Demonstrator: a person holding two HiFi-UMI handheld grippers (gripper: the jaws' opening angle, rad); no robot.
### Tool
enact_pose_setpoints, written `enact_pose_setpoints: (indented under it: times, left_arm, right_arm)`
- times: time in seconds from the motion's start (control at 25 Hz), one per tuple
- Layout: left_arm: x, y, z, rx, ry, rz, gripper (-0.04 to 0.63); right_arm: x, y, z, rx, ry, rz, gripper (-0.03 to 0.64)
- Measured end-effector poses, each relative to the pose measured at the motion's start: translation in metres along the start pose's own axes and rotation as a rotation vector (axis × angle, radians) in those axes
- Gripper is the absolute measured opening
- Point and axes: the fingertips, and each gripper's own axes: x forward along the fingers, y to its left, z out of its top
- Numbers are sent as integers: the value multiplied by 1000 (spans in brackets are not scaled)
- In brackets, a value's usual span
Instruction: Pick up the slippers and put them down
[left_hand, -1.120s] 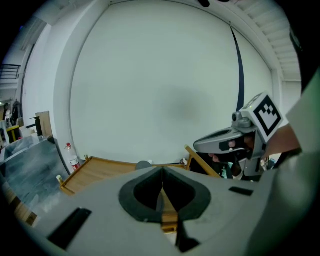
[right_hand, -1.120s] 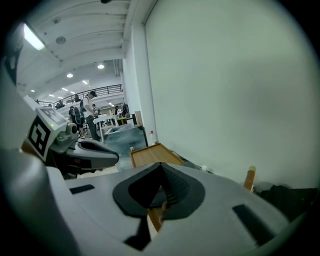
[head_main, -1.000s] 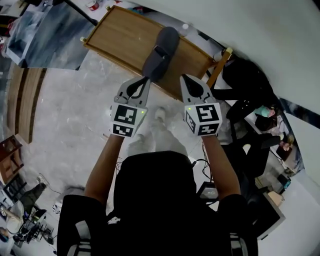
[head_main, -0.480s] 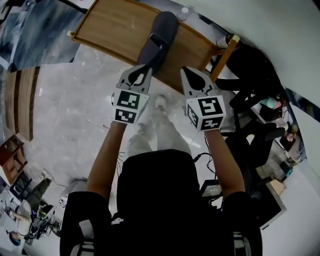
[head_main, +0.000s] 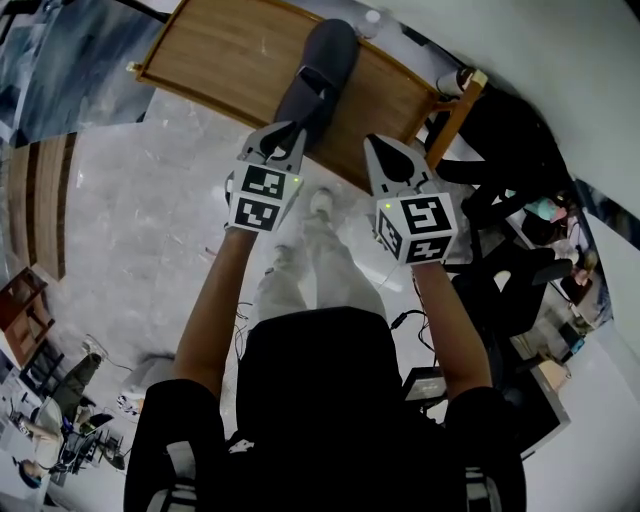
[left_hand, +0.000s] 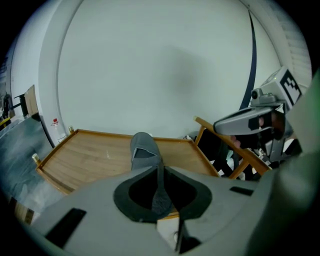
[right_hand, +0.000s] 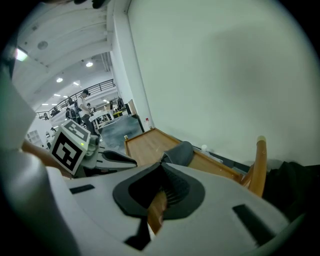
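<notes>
The slipper (head_main: 318, 75) had sunk closer to the table (head_main: 215, 60) than a second earlier, and both grippers had dropped with it. It hung toe-forward over the wood, probably held by the heel so the sole could land flat. The left gripper (head_main: 288, 135) was clamped on its heel edge. The right gripper (head_main: 380, 148) was closed and empty just beside it.

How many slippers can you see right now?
1. A grey slipper is held over the wooden table, gripped at its heel by the left hand-held gripper. A second may be out of view.
</notes>
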Motion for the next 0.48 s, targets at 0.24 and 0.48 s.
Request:
enact_pose_setpoints:
  times: [0.24, 0.48]
  left_arm:
    - [14, 4, -8, 1, 32, -17, 87]
    - [32, 8, -12, 16, 60, -15, 153]
  right_arm:
    - [5, 3, -7, 0, 12, 8, -2]
    - [7, 4, -17, -7, 33, 23, -2]
